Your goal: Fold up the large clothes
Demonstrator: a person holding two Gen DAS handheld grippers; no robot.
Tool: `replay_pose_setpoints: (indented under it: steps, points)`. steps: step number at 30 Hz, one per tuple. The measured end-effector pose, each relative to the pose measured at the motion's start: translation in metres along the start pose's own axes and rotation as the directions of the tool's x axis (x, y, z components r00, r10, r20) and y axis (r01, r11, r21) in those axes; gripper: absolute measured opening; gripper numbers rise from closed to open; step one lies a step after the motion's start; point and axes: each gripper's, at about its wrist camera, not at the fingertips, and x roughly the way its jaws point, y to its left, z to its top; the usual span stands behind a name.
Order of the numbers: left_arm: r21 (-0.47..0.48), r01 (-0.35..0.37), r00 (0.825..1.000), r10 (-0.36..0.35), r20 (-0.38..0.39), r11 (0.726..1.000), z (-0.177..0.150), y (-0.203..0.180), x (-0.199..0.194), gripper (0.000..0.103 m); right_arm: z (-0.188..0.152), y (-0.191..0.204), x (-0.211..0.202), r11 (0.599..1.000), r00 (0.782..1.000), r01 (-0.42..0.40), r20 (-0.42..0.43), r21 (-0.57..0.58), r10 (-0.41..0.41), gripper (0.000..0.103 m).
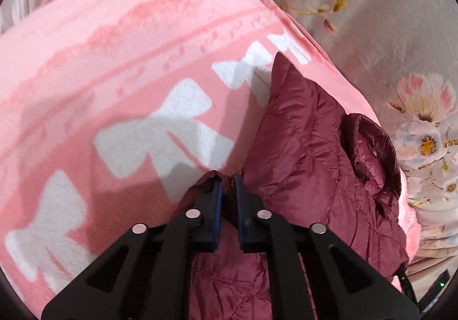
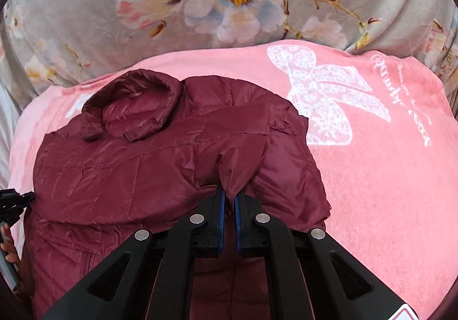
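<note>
One maroon puffer jacket point(image 2: 137, 165) lies spread on one pink blanket point(image 2: 386, 177), which covers a grey floral bedspread point(image 2: 86, 19); the jacket's single hood point(image 2: 131, 108) lies flopped over the upper body panel, its opening turned up. The left gripper point(image 1: 228, 185) has its two jaws drawn almost together, a bunched edge of maroon fabric pinched between the blue pads at the jacket's near edge; the right gripper point(image 2: 230, 199) is likewise nearly closed, its two jaws clamping a raised ridge of the quilted shell, which tents up from the tips. In the left wrist view the jacket runs along the blanket's right-hand margin, the hood near the blanket's edge; five white bows point(image 1: 163, 131) show in a row on the pink cloth, some partly shaded. In the right wrist view one large lace-patterned white bow point(image 2: 323, 96) sits to the right of the jacket, with white script beside it; the jacket's right part is doubled over on itself. At the left border, the other gripper's black frame and a few fingertips point(image 2: 7, 245) show.
</note>
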Motion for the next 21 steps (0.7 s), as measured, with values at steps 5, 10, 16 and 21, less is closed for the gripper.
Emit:
replay_pose_setpoints:
  steps: [5,10,16,21]
  points:
    - [0.030,-0.101,0.995,0.100,0.021,0.994,-0.006,0.003,0.012,0.004,-0.020,0.002,0.029,1.000,0.998,-0.013,-0.068,-0.015,0.012,0.004]
    - [0.081,-0.159,0.986,0.155,0.055,0.984,-0.011,-0.001,0.019,0.004,-0.033,0.004,0.042,0.999,0.997,-0.021,-0.070,-0.028,0.019,0.005]
    - [0.097,-0.168,0.985,0.170,-0.019,0.981,-0.012,-0.004,-0.011,0.016,-0.028,-0.006,0.016,0.999,0.996,-0.033,-0.084,0.032,0.035,0.016]
    - [0.236,-0.151,0.986,0.129,0.106,0.960,-0.017,-0.047,-0.066,0.036,-0.016,0.004,-0.051,1.000,0.996,-0.008,0.085,0.026,0.006,0.019]
